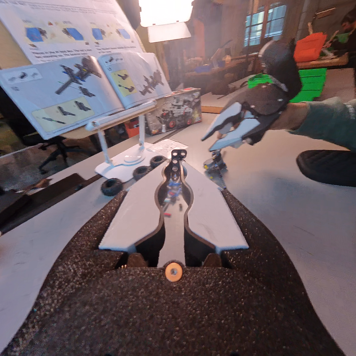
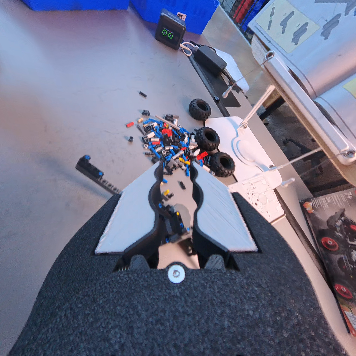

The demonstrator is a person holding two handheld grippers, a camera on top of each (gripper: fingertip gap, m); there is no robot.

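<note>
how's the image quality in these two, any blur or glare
Left wrist view: the lamp is blown out white, the right gripper and book stand are smeared, and straight edges bow. Right wrist view: even light, the pile of small parts is fairly sharp, and the black beam is blurred.

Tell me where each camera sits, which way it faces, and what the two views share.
Left wrist view: on the left gripper, looking across the table at the booklet stand; its fingers pinch a black holed beam; the right gripper and a sleeve show.
Right wrist view: on the right gripper, looking down at the parts pile; its fingers stand apart over a small assembly.
Shared: black tyres, stand, pile.
</note>
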